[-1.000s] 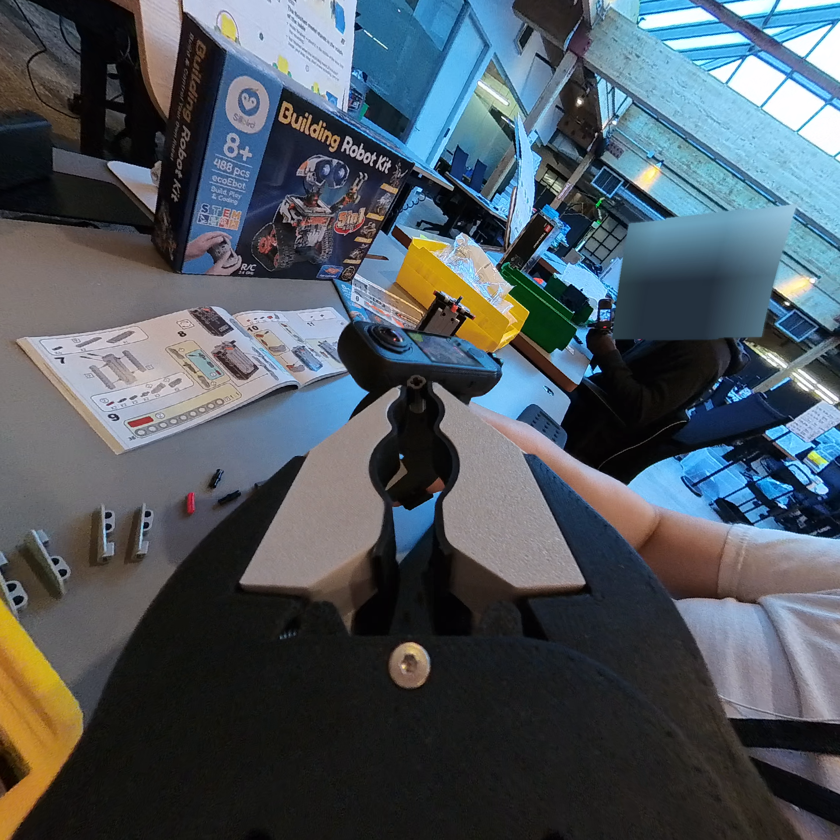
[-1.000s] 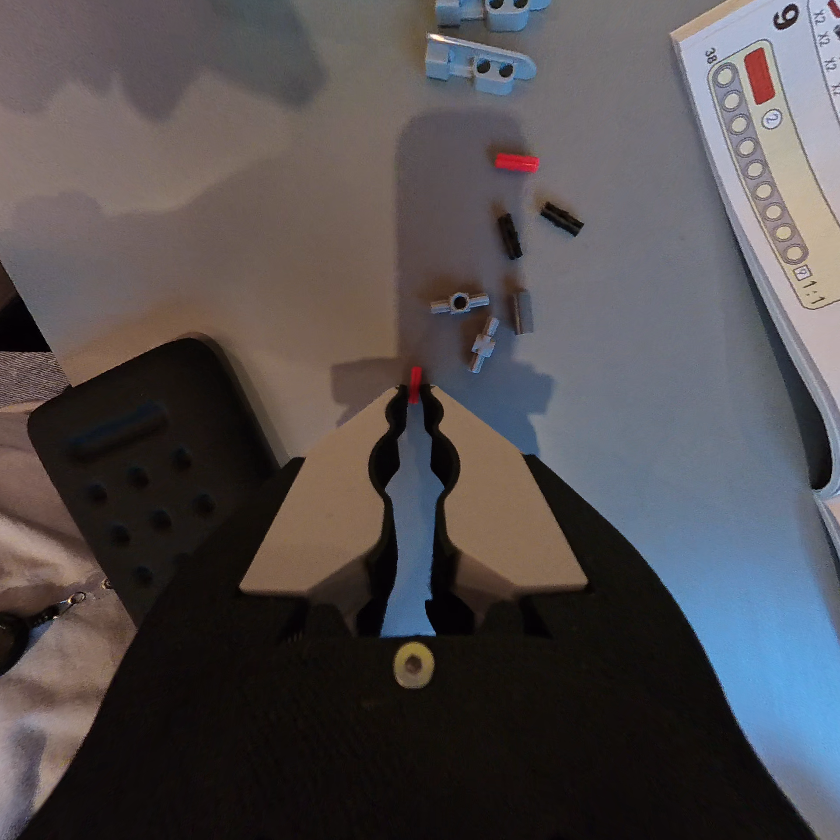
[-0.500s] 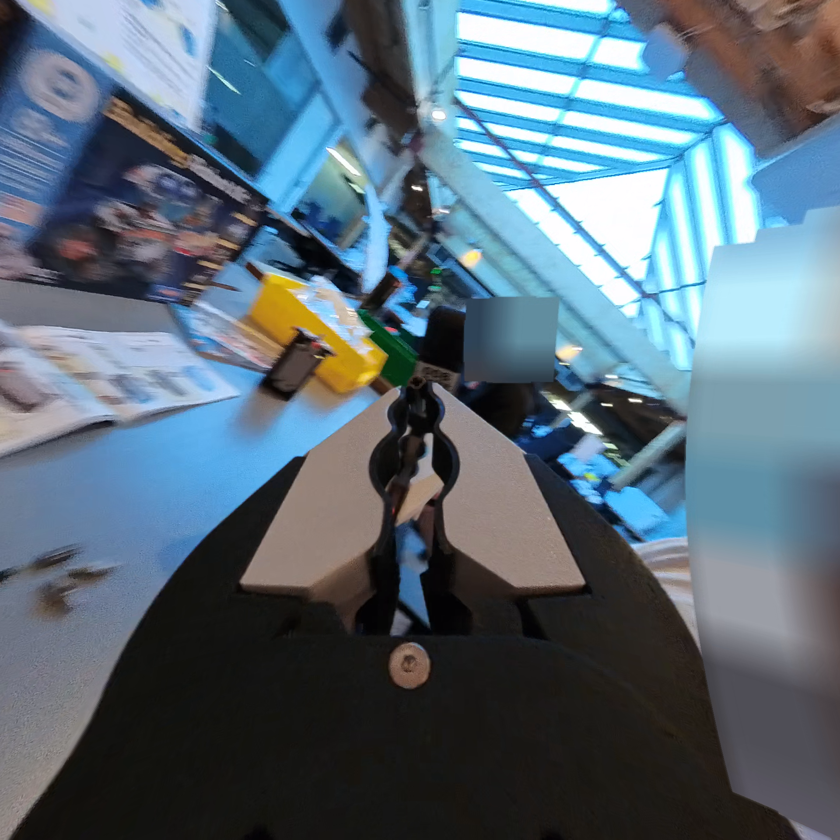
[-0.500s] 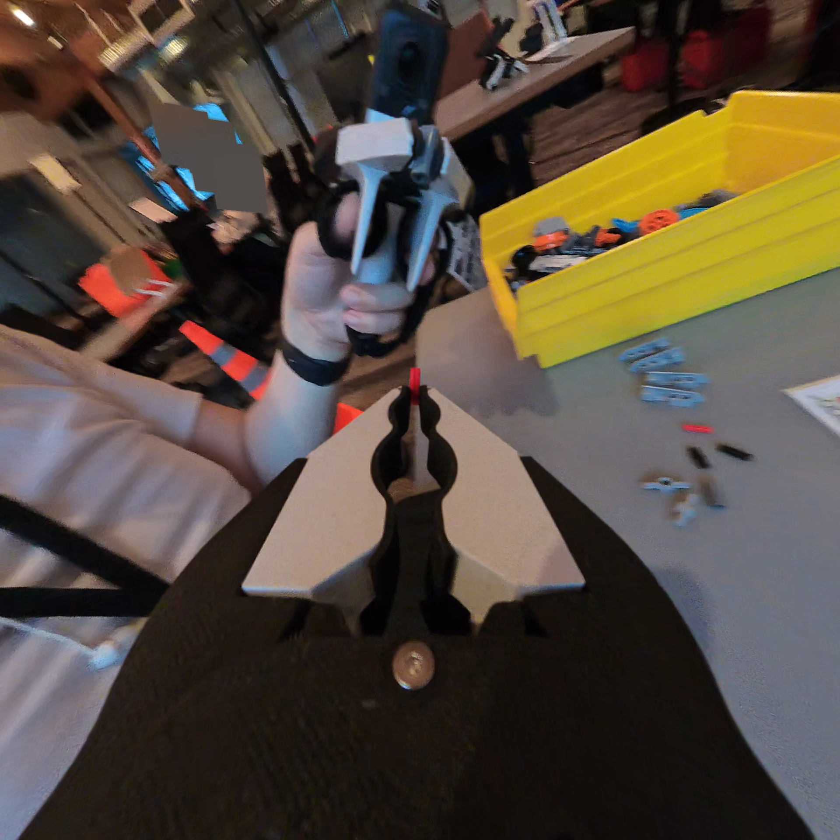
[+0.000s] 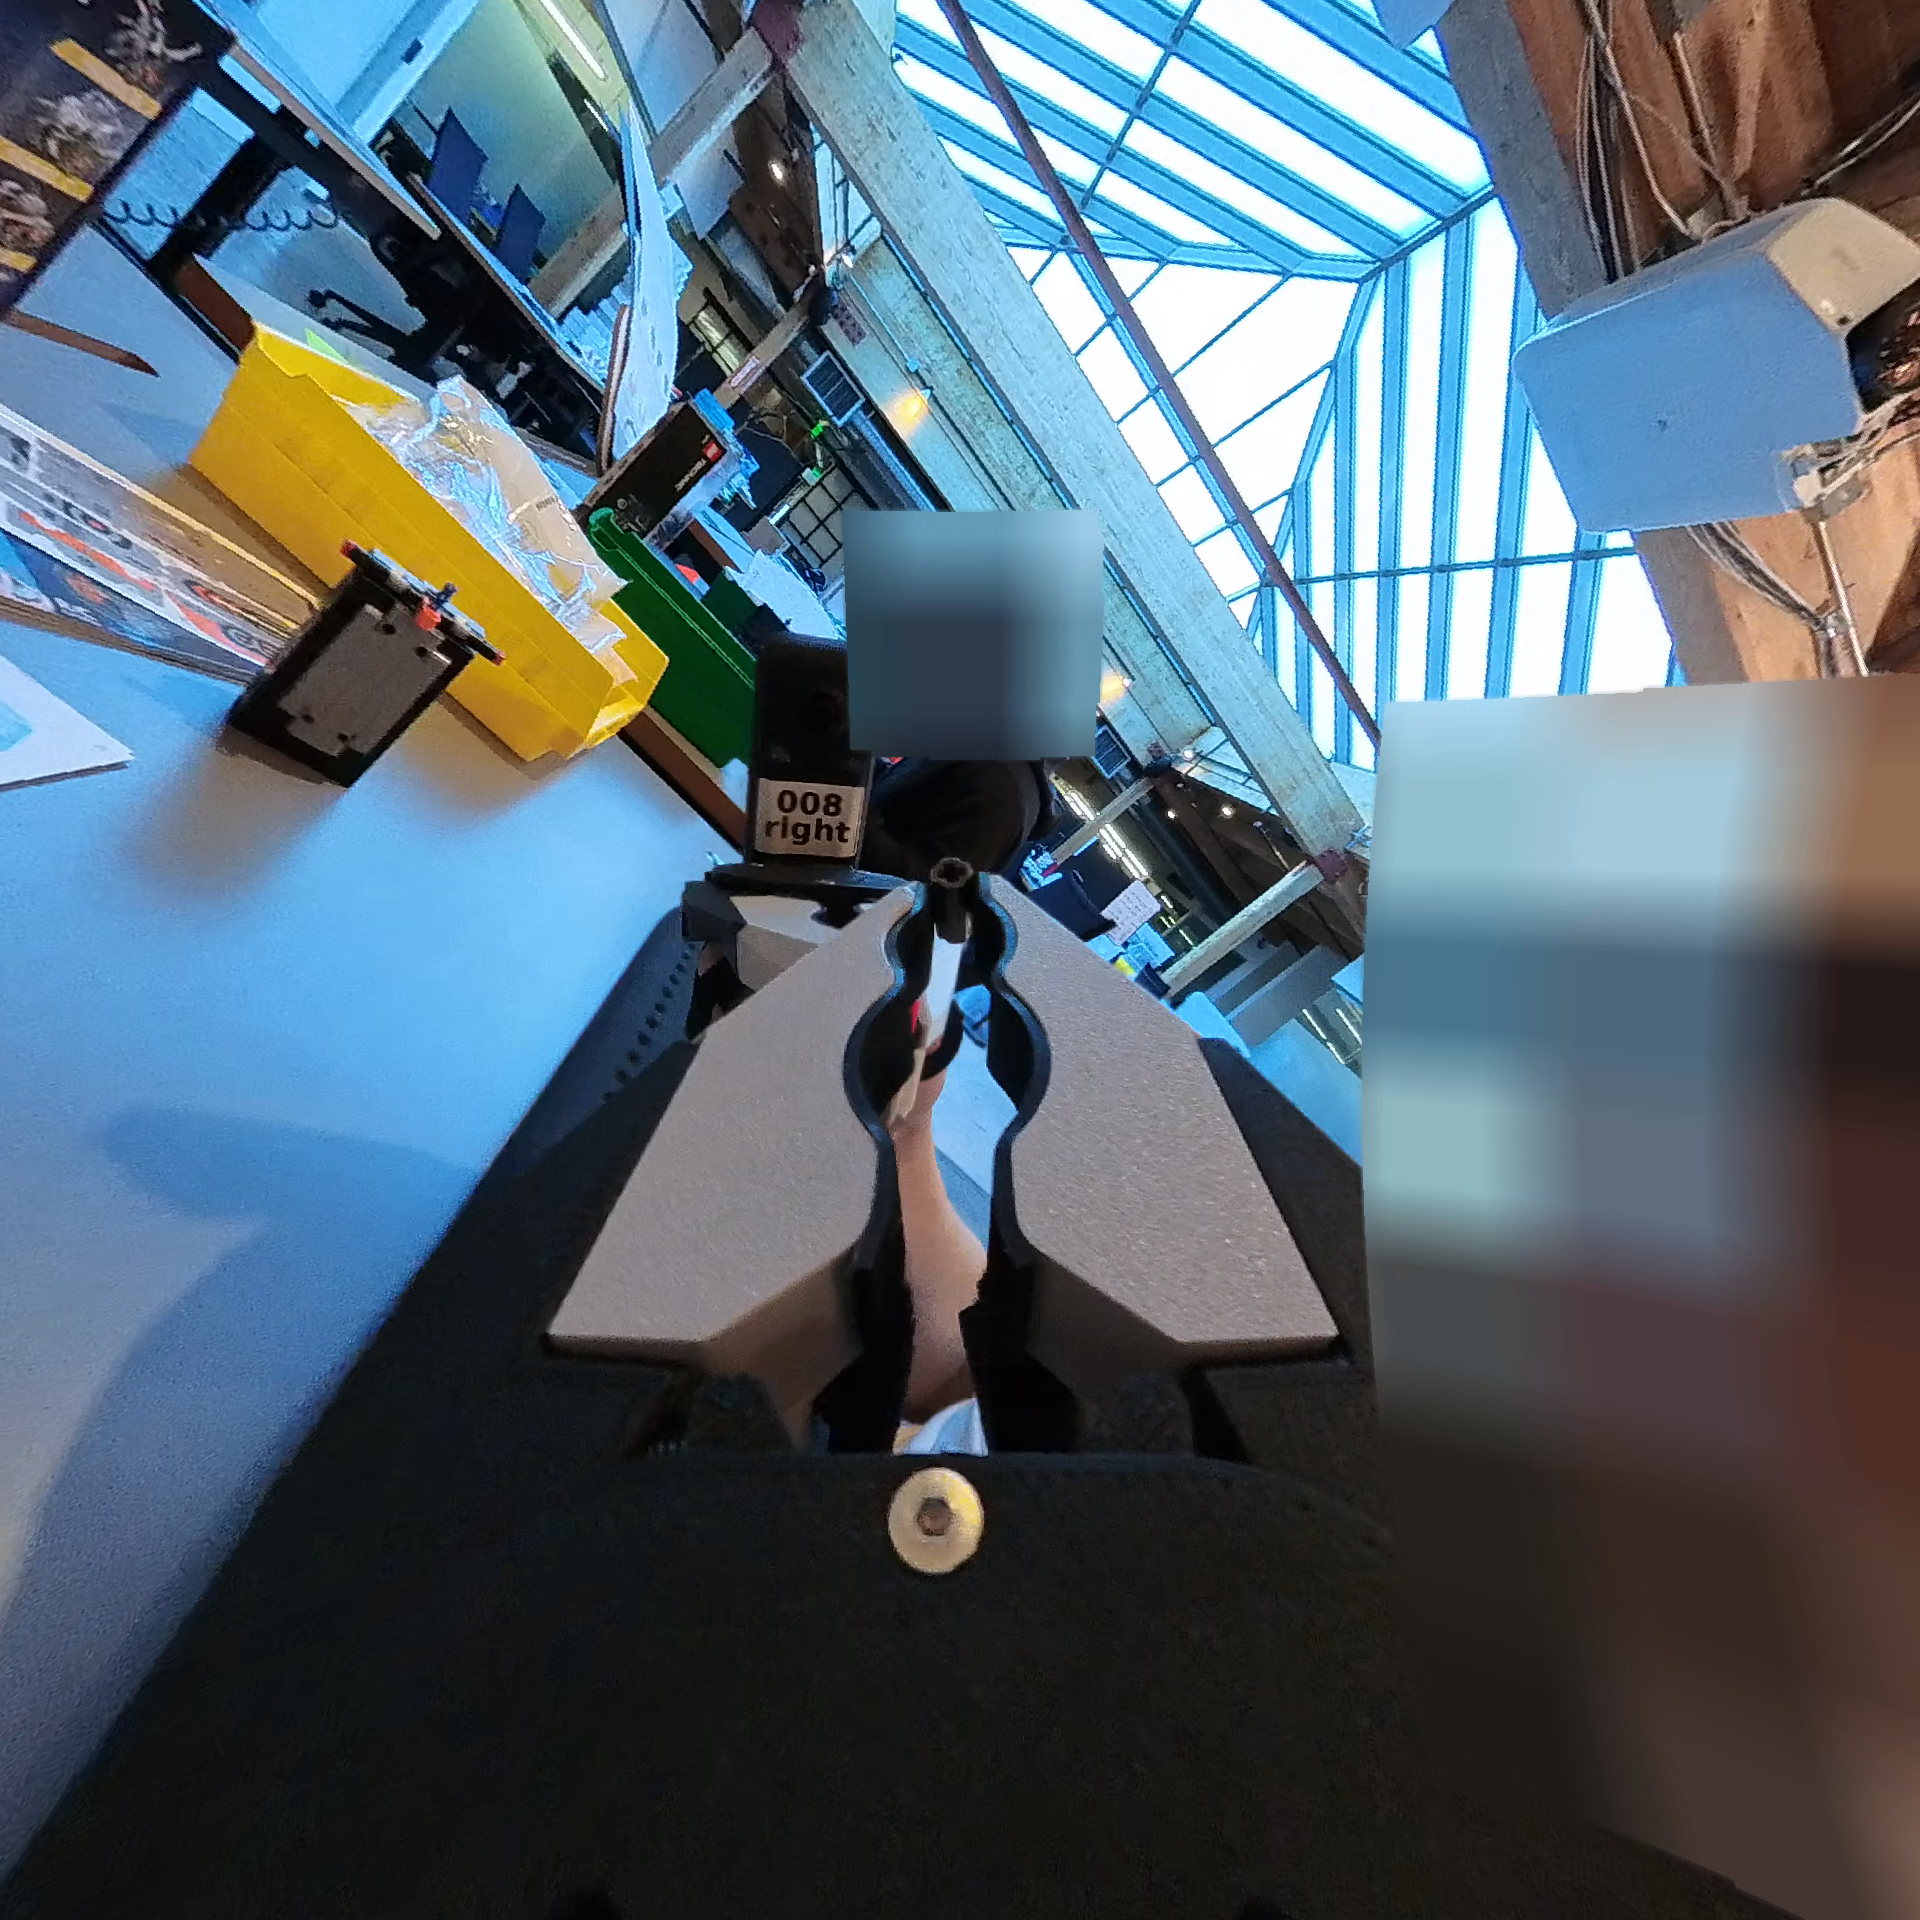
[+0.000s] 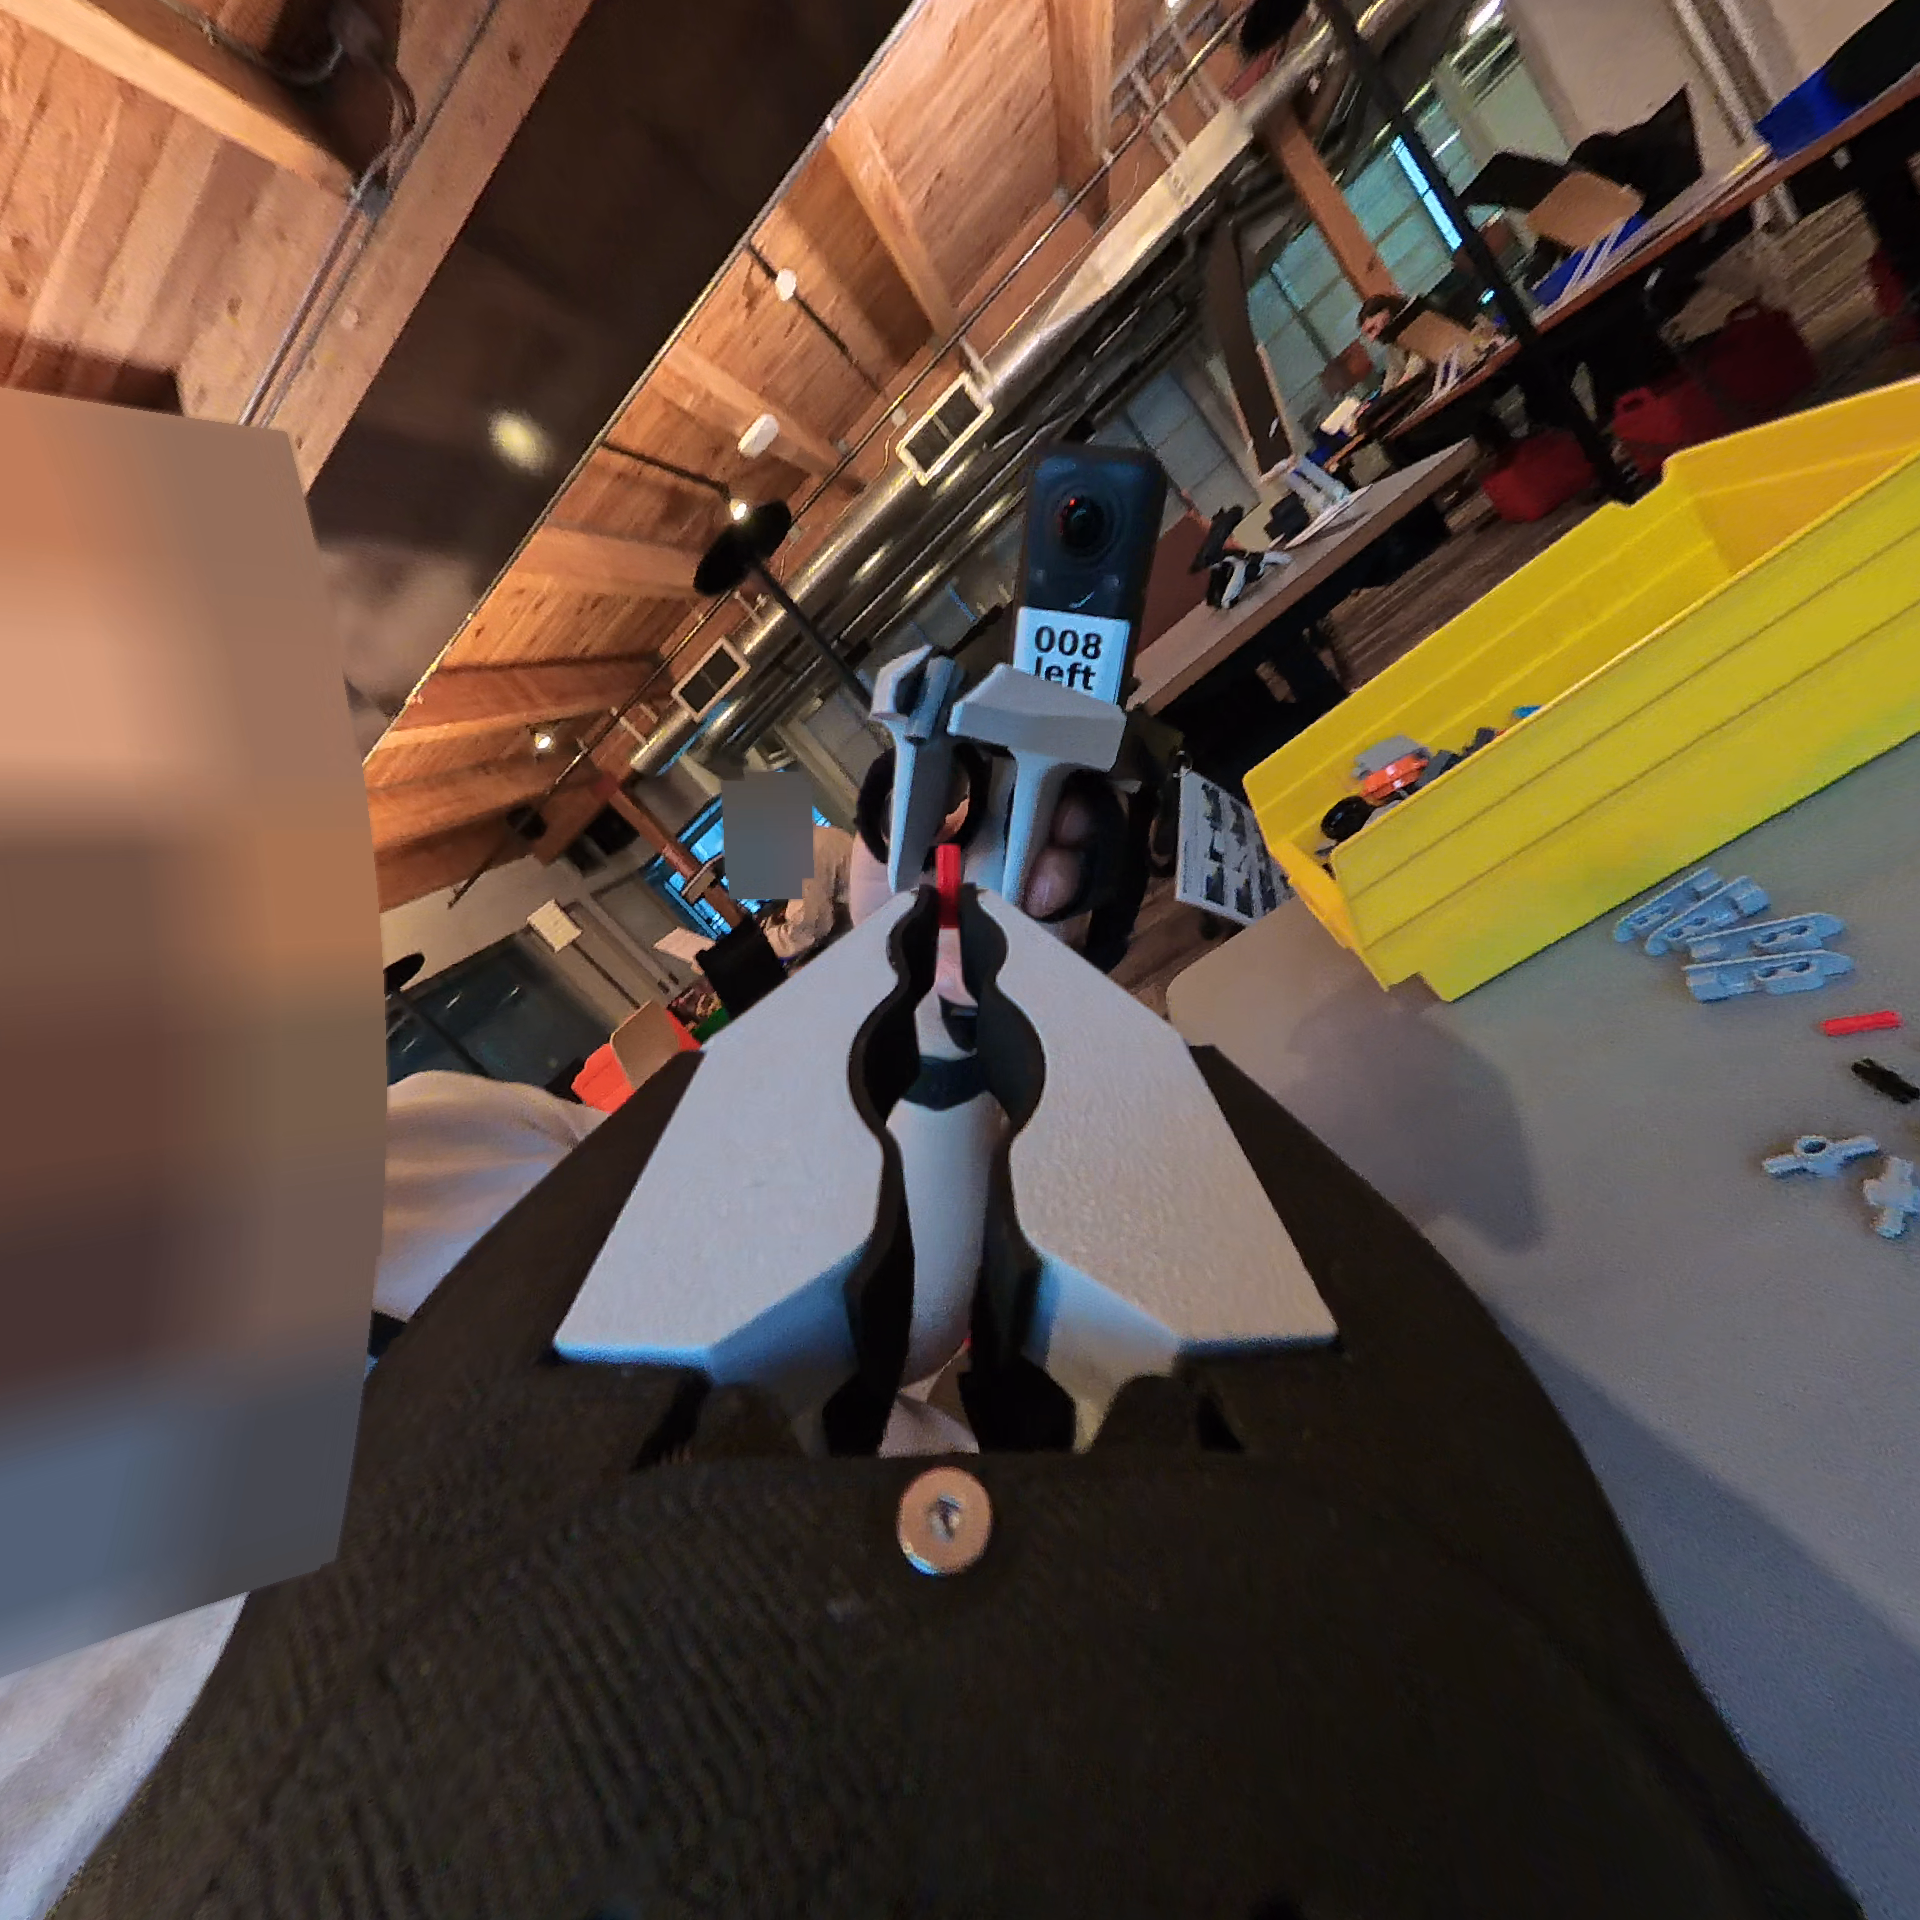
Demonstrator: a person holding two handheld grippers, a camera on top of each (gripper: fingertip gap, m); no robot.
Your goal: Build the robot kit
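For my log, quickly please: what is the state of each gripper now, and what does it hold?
Left gripper: shut on a small black pin at its tips.
Right gripper: shut on a small red pin at its tips.

A small red pin (image 6: 948, 878) is standing upright, pinched at the closed tips of the right gripper (image 6: 948, 906), raised off the table
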